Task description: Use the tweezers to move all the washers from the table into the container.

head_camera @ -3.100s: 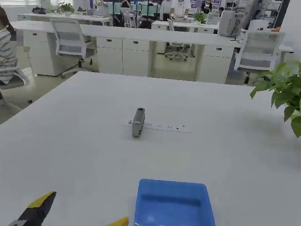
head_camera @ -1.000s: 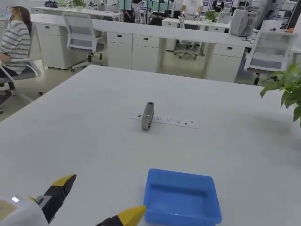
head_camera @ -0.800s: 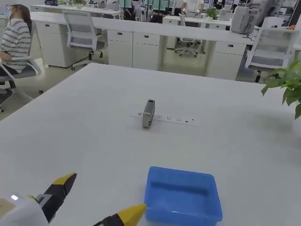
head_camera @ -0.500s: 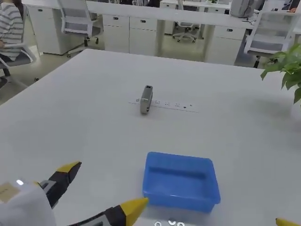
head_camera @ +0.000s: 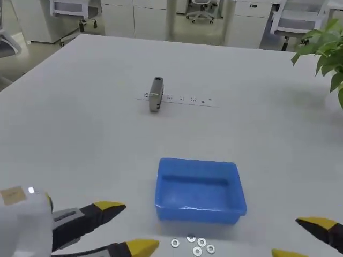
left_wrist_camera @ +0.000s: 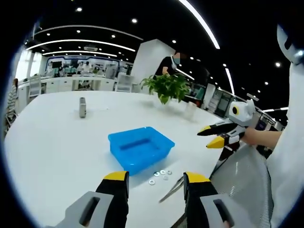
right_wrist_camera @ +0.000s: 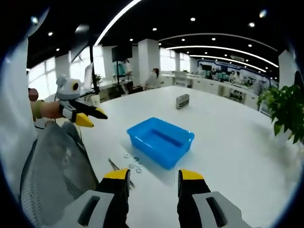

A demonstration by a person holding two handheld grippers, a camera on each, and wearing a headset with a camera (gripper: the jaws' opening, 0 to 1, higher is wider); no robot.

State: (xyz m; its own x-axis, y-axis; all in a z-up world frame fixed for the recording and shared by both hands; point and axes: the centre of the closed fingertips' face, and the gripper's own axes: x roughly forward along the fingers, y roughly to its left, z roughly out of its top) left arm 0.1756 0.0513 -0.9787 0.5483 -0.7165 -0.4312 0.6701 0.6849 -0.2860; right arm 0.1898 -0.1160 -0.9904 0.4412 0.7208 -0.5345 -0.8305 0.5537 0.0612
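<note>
My view tips down: washers (head_camera: 201,242) appear beside the empty container (head_camera: 199,188). Left hand-held gripper (head_camera: 136,226) and right hand-held gripper (right_wrist_camera: 153,175) gape, holding nothing; tweezers (left_wrist_camera: 172,189) untouched, every washer left.

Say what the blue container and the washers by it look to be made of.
The blue container: likely plastic, by its even saturated colour, soft sheen and rounded moulded rim. The washers: probably metal, small pale silvery rings; too small to be sure.

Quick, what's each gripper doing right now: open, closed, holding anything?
Left gripper: open, holding nothing.
Right gripper: open, holding nothing.
</note>
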